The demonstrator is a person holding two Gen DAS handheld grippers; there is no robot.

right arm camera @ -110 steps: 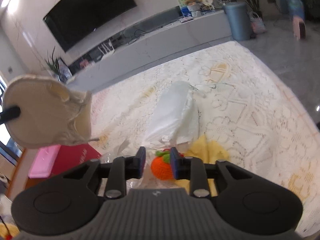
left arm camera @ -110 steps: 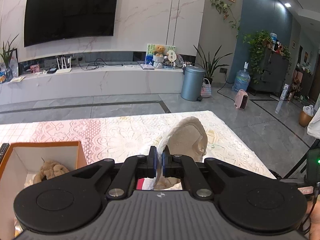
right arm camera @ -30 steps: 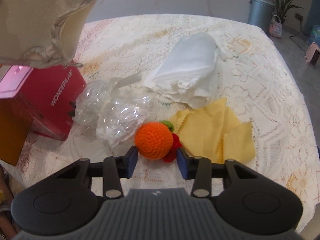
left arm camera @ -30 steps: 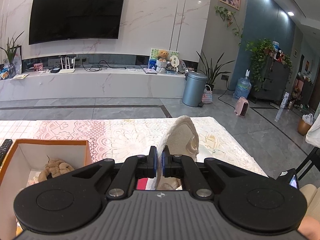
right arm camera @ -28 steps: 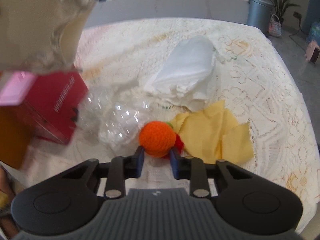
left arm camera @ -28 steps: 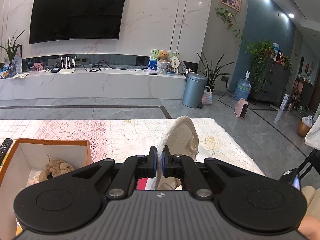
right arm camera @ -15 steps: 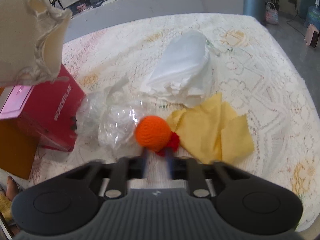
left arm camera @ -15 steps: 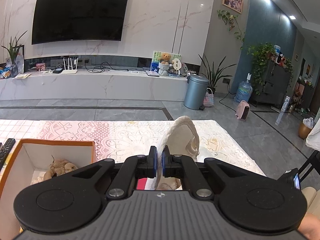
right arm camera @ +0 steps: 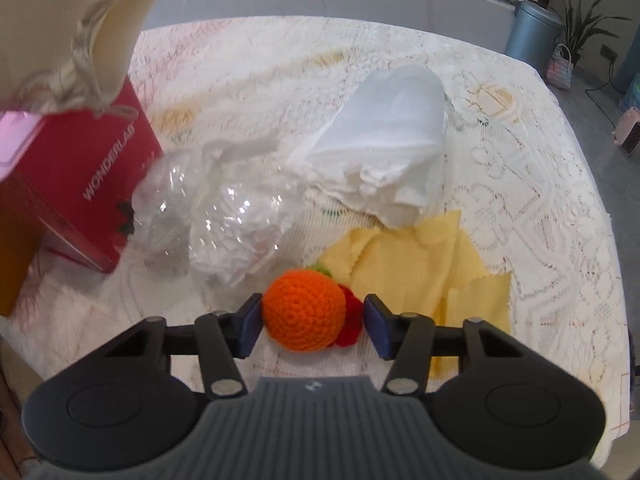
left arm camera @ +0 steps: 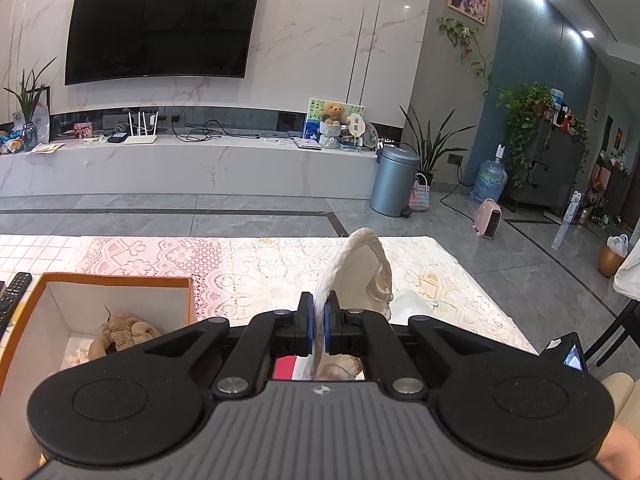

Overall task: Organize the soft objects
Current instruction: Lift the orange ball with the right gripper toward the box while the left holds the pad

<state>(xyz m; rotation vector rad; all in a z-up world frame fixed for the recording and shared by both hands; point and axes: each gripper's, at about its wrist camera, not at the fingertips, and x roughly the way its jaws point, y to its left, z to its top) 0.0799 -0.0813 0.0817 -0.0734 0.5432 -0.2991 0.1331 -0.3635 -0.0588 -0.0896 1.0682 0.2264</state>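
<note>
My left gripper is shut on a cream fabric pad and holds it upright above the lace-covered table; the pad also shows at the top left of the right wrist view. My right gripper is open, its fingers on either side of an orange crocheted ball with red and green bits, which rests on the table. An orange box with white inside at the left holds a brown plush toy.
A red WONDERLAB box stands at the left. Crumpled clear plastic, a folded white cloth and a yellow cloth lie beyond the ball. A remote lies left of the orange box.
My right gripper has opened wide around the orange ball after closing in on it. My left gripper has kept hold of the cream pad and barely shifted.
</note>
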